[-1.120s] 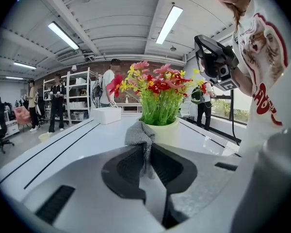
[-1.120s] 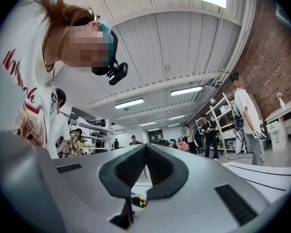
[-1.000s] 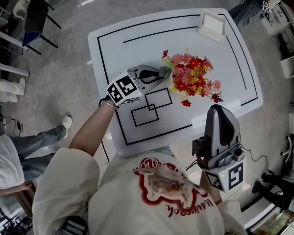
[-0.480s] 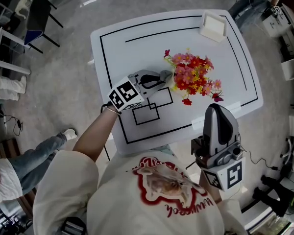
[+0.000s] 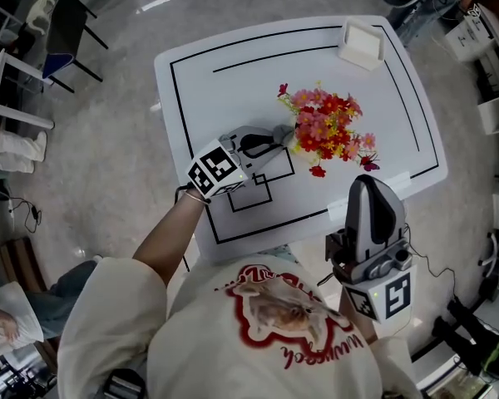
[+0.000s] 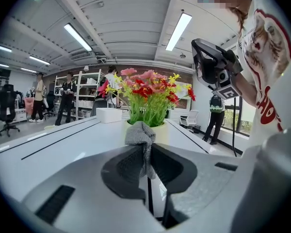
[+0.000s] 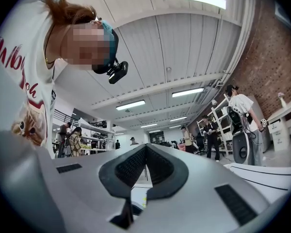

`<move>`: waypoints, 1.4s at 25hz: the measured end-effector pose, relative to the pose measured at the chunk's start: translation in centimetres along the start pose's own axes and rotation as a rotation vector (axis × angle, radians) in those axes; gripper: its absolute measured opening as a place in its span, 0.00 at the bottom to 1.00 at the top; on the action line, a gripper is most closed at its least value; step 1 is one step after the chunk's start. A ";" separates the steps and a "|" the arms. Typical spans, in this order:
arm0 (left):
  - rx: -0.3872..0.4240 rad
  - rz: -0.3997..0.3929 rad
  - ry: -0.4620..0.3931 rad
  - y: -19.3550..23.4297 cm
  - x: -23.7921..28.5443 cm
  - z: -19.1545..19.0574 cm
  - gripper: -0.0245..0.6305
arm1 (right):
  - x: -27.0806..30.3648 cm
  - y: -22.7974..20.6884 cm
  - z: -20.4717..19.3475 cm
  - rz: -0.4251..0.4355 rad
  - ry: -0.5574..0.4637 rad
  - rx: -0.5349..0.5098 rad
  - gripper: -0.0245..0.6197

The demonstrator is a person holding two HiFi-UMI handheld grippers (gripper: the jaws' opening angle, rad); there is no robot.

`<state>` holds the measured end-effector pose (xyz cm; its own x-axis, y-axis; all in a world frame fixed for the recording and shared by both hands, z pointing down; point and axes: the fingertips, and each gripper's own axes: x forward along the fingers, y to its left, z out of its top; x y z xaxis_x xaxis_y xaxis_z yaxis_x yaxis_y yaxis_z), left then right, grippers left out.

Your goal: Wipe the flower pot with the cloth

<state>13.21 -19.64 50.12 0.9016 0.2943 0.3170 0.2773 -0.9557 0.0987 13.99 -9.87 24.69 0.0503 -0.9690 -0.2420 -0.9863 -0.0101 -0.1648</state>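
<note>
now left claw [image 6: 148,147] pinches cloth [image 6: 139,134] by flower pot [image 6: 161,133]; right claw [image 7: 145,153] pressed together; shirt print [image 5: 293,327] unreadable.

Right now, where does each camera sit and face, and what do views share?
Head view: on the head, steeply down at table, flowers, left gripper, right gripper; forearm, shirt show.
Left gripper view: on that gripper, along jaws shut on the cloth, toward the flower pot.
Right gripper view: on that gripper, tilted up at ceiling; jaws shut, empty; shirt shows.
Shared: head and left gripper views both show the flowers.
</note>
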 end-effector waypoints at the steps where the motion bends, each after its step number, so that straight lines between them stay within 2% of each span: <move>1: 0.000 0.000 -0.001 -0.1 0.0 0.0 0.10 | -0.1 -0.1 0.0 -0.002 -0.001 -0.005 0.03; 5: -0.001 -0.006 0.004 -0.7 0.0 -0.1 0.10 | -0.9 -0.6 -0.3 -0.012 0.000 -0.046 0.03; 21: 0.025 -0.012 0.067 -2.9 1.5 -0.5 0.10 | -1.5 -1.1 -0.8 -0.048 -0.007 -0.018 0.03; 35: -0.003 -0.016 0.091 -4.1 2.6 -0.2 0.10 | -2.0 -1.4 -0.8 -0.056 -0.005 -0.018 0.03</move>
<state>14.37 -14.91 50.77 0.8632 0.3087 0.3995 0.2905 -0.9509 0.1071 15.09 -8.11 26.19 0.1057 -0.9656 -0.2375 -0.9846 -0.0682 -0.1612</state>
